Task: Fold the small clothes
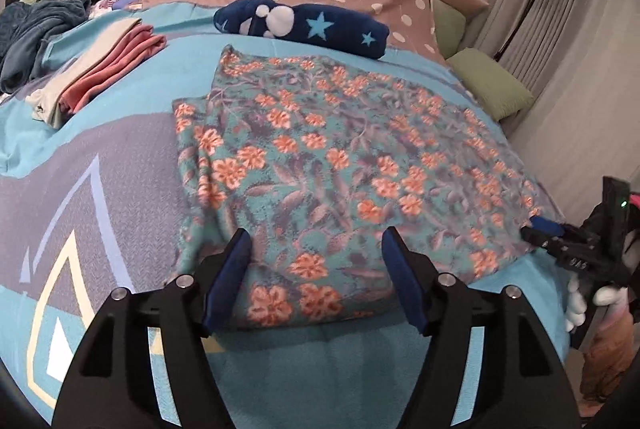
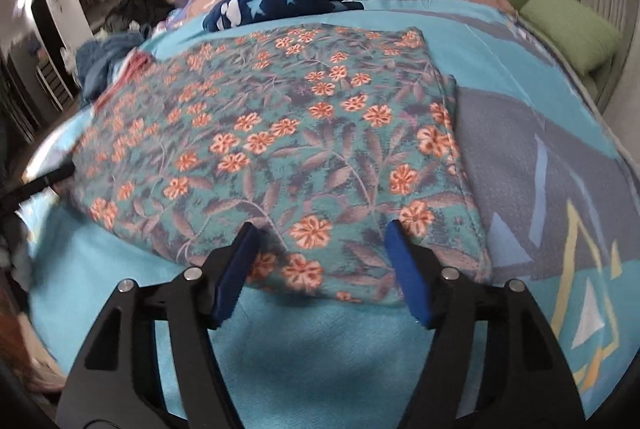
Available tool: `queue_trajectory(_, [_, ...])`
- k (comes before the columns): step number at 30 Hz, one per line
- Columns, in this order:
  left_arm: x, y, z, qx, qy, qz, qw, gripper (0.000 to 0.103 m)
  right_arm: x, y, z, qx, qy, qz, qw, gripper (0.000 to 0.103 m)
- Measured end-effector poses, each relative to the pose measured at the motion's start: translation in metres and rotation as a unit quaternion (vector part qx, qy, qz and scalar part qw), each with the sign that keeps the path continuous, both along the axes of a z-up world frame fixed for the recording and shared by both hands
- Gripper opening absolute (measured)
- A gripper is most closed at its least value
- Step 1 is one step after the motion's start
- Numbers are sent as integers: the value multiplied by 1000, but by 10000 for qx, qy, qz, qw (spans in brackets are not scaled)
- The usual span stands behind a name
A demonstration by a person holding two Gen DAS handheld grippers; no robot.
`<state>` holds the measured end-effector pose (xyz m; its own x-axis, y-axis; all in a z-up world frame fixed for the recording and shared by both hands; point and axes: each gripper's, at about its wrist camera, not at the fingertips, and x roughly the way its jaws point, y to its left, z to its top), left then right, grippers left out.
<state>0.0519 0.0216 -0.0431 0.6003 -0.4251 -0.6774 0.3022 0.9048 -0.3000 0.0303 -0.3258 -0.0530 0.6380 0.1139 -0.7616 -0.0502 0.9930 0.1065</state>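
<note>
A teal cloth with orange flowers lies spread flat on the bed; it also shows in the right wrist view. My left gripper is open, its blue pads either side of the cloth's near edge, holding nothing. My right gripper is open over another near edge of the same cloth, also empty. The right gripper shows at the far right of the left wrist view, at the cloth's corner. Whether the pads touch the cloth I cannot tell.
A folded navy garment with stars lies beyond the cloth. Folded pink and cream clothes and a heap of dark clothes lie at left. Green cushions line the right side. The bed cover is blue and grey.
</note>
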Motion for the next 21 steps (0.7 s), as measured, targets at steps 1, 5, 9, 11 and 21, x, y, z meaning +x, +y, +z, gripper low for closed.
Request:
queue_trajectory(1, [2,1,4,-145,-4,-31,9999,69,-2,-2,0,-8,4,-14,10000,68])
queue_trajectory(5, [12,-6,21,-212,-272,-44,9994,69,2,-20,15,733,-168,-327,9966,57])
queue_trajectory(9, [31,-18,13,-45,-239,-89,9997,70,8,-20,34,611,-723,-455,9945,43])
queue_trajectory(11, [46,-24,-15,258,183,-44,9995,72,20,-20,20,625,-403,-601,9954,42])
queue_trajectory(21, [23,-65,13,57,-228,-900,9957,65,19,-70,25,1136,-379,-839,9893,39])
